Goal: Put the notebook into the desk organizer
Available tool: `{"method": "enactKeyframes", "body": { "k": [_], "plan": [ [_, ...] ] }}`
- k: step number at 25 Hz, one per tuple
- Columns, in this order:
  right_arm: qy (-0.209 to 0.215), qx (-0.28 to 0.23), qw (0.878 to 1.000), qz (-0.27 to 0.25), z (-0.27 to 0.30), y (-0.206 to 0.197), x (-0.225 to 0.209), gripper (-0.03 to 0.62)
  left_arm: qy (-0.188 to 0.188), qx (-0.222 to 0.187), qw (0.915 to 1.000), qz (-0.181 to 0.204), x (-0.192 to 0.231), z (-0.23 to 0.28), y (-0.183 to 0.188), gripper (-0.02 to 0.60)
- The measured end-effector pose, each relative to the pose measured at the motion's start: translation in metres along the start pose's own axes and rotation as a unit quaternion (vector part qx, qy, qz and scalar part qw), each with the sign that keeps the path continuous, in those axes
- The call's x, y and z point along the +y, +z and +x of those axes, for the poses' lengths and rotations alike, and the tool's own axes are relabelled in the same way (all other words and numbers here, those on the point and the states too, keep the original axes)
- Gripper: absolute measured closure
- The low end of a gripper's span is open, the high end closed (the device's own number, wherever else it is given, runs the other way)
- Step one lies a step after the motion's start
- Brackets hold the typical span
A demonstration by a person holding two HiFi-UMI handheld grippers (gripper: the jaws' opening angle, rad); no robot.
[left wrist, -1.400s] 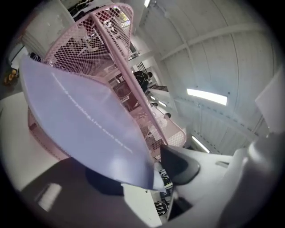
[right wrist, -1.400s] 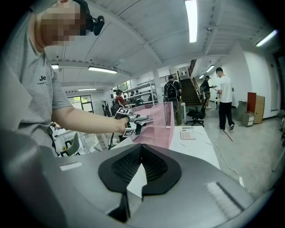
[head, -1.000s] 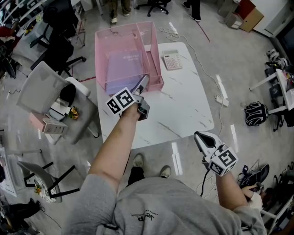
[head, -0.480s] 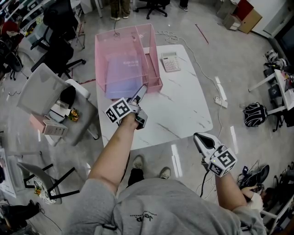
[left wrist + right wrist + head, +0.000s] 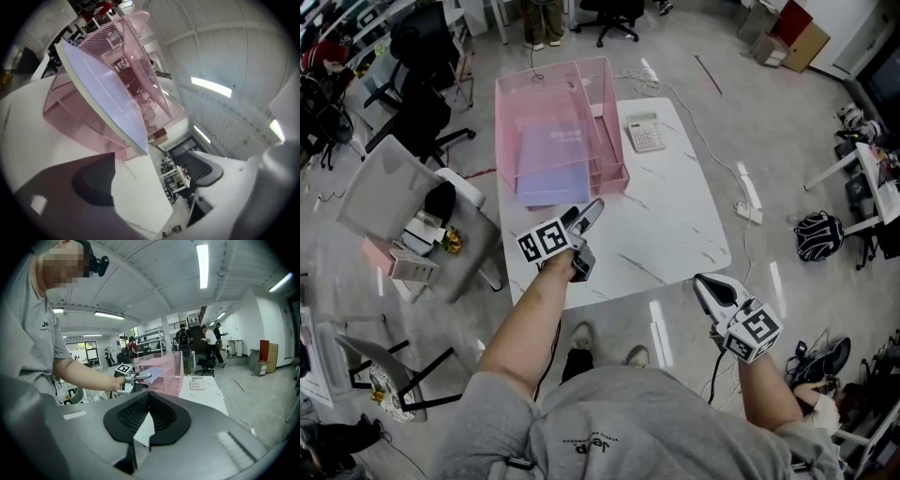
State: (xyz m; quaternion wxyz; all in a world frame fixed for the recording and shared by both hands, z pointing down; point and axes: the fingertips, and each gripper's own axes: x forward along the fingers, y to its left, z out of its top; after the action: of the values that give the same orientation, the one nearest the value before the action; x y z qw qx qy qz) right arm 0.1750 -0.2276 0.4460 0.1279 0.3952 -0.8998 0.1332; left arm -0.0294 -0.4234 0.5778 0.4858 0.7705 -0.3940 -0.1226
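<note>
Now left tool, jaws just opening and empty, farther back from notebook in desk organizer

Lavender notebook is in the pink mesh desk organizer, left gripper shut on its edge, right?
No. The lavender notebook does lie in the pink mesh desk organizer, but the left gripper is open and clear of it; its jaws have just been opening, nothing between them, as the left gripper view shows.

Straight ahead of the left gripper, the walls of the pink organizer and the notebook lying in it block the way. To its right the table is bare up to the calculator. Its jaws have just been opening, with nothing between them.
</note>
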Motion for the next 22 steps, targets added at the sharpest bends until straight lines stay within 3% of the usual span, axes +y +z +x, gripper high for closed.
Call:
{"method": "enactKeyframes", "body": {
  "k": [3,6,9,14,17,22],
  "plan": [
    [-0.008,-0.006,1.0,-0.003,-0.007,0.004,-0.002,0.592,-0.026,0.034,0.9958,0.081,-0.024,-0.015,-0.023,0.077],
    [-0.014,-0.015,1.0,-0.007,-0.014,0.01,-0.002,0.592,-0.078,0.043,0.9839,0.155,-0.067,-0.035,-0.036,0.09],
    [-0.021,-0.026,0.999,-0.009,-0.023,0.019,-0.001,0.592,-0.127,0.044,0.9656,0.223,-0.113,-0.057,-0.047,0.182],
    [-0.033,-0.048,0.998,-0.013,-0.039,0.034,-0.003,0.592,-0.173,0.034,0.9246,0.338,-0.176,-0.09,-0.065,0.313],
    [-0.042,-0.061,0.997,-0.018,-0.05,0.042,-0.005,0.592,-0.185,0.029,0.9081,0.374,-0.2,-0.105,-0.077,0.374],
    [-0.057,-0.073,0.995,-0.027,-0.065,0.053,-0.006,0.592,-0.186,0.013,0.9032,0.387,-0.223,-0.123,-0.087,0.467]
  ]
}}
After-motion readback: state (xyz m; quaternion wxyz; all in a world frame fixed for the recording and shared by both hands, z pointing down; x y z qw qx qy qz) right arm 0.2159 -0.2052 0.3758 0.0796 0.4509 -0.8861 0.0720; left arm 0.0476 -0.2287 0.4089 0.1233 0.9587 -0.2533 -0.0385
